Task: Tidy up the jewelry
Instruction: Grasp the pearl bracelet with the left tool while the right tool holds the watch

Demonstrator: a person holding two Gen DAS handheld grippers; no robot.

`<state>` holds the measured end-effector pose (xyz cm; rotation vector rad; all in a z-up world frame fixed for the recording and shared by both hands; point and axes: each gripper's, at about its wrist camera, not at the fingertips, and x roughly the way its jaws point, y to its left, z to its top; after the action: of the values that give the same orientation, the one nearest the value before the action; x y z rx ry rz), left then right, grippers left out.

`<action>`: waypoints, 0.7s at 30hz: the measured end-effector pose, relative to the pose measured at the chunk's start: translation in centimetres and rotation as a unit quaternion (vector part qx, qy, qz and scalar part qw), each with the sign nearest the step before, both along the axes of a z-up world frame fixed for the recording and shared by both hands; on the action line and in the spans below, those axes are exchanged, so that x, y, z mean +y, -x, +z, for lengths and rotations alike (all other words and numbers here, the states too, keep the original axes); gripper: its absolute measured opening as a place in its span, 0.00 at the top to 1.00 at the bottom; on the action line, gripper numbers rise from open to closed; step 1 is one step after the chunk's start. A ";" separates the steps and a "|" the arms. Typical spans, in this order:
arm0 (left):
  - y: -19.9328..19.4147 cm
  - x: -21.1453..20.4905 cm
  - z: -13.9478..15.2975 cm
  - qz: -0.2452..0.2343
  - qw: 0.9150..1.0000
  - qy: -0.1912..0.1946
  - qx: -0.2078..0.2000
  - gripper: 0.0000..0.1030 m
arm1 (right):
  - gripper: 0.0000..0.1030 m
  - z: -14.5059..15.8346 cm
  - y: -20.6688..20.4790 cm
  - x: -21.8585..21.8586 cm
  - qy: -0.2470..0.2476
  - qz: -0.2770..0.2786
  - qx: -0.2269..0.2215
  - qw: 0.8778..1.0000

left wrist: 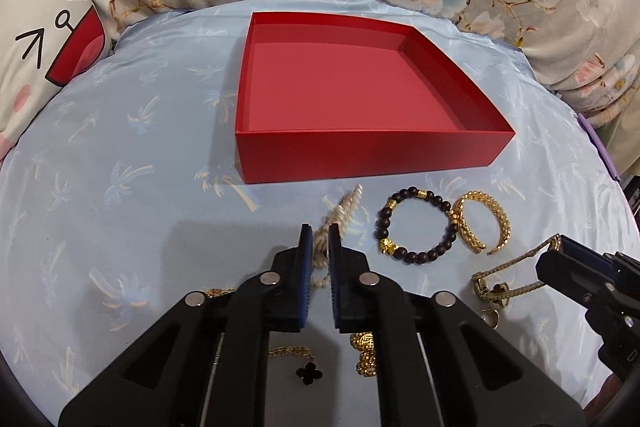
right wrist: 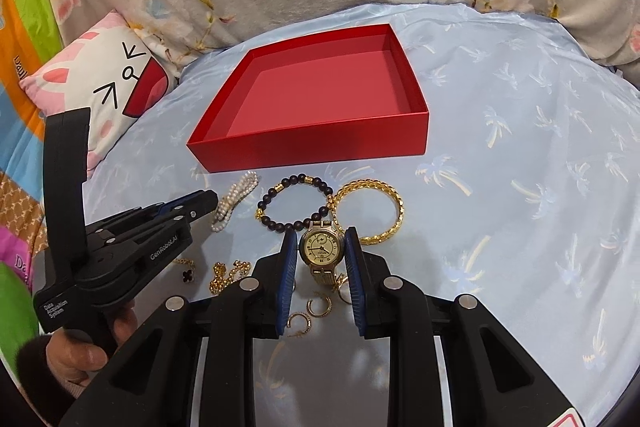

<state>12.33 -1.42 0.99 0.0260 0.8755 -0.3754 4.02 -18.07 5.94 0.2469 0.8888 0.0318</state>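
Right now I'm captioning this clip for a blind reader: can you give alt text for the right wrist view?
The right gripper closes its blue pads around a gold watch on a pale blue cloth. Beyond it lie a dark bead bracelet, a gold bangle and pearls, before an empty red box. The left gripper sits at the left.

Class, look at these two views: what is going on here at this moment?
A person is sorting jewelry on a pale blue cloth. The right tool is shut on a gold wristwatch with a cream dial. The left tool sits nearly closed over a white pearl strand. The open red cardboard box holds nothing yet.
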 end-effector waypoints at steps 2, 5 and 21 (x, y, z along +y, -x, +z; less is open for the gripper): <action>-0.1 -0.2 0.0 0.000 1.000 -0.003 -0.002 0.58 | 0.78 0.0 0.0 -0.1 -0.001 -0.001 0.001 1.000; 0.0 -0.8 0.1 -0.002 1.000 -0.009 -0.018 0.41 | 0.78 0.0 0.1 -0.2 -0.002 -0.003 0.001 1.000; -0.8 -1.8 -0.6 -0.022 1.000 -0.016 0.012 0.86 | 0.78 1.3 0.1 -0.7 -0.004 0.000 -0.013 1.000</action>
<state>13.10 -3.18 0.39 0.0712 0.9052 -0.4024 3.94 -18.78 7.29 0.2525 0.8628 0.0390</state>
